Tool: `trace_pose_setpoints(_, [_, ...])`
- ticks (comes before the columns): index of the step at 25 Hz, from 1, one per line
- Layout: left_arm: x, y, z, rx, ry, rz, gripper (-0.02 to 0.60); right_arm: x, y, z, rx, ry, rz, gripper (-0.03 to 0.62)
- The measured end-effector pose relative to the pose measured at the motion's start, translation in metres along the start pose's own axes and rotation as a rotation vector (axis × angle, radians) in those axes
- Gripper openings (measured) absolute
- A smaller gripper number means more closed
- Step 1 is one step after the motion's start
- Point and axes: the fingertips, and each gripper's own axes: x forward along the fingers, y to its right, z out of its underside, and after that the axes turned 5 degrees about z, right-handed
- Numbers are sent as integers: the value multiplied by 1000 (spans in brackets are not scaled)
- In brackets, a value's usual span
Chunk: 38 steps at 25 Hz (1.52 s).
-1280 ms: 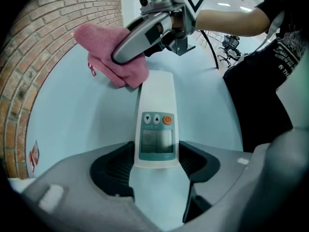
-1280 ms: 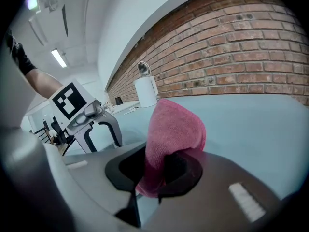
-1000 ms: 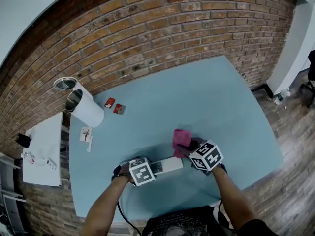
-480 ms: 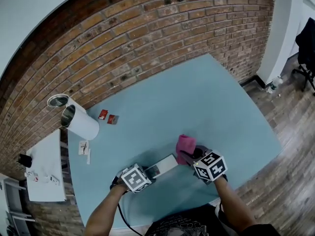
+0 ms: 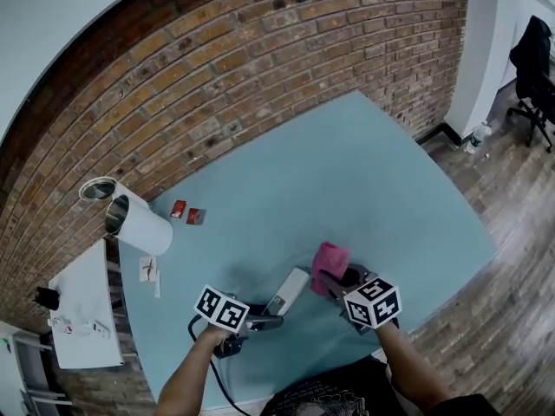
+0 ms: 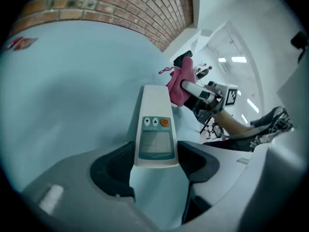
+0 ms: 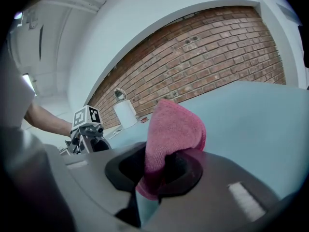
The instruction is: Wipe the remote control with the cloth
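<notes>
A white remote control (image 5: 290, 290) with a small screen and an orange button (image 6: 155, 129) sits between the jaws of my left gripper (image 5: 265, 315), which is shut on its near end (image 6: 155, 157). The remote sticks out toward the right gripper and hangs just over the blue table (image 5: 347, 189). My right gripper (image 5: 336, 277) is shut on a folded pink cloth (image 5: 329, 261), whose free end stands up above the jaws (image 7: 173, 129). The cloth (image 6: 178, 83) is close to the remote's far tip, slightly apart from it. The left gripper (image 7: 88, 135) shows at the left of the right gripper view.
A white cylinder (image 5: 141, 221) lies beside a metal can (image 5: 97, 187) at the table's far left, with two small red packets (image 5: 186, 213) and a paper slip (image 5: 150, 271) nearby. A white side table (image 5: 82, 315) stands left. A brick wall (image 5: 260, 68) backs the table.
My left gripper has rolled and risen with the remote, swinging it from lying crosswise to pointing up and right. The right gripper with the cloth has shifted slightly right.
</notes>
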Motion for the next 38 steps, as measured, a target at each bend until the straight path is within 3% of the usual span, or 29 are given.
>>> trace_pose_setpoints(7, [1,36,-4,-301,197,422,275,-4,-3,2,-16,42,53,66])
trace_pose_setpoints(9, [-1,43,-7,-393,243,511,275,-4,-1,3,-47,48,84,66])
trace_pose_setpoints(11, [-3,42,-10,-431,279,559,275,-3,2,4,-95,46,122,66])
trace_pose_setpoints(19, [-5,36,-23,-513,382,633,275,10,3,13,-196,11,177,66])
trace_pose_setpoints(38, [-3,35,-37,-548,485,653,275,8,-16,16,-137,40,151,66])
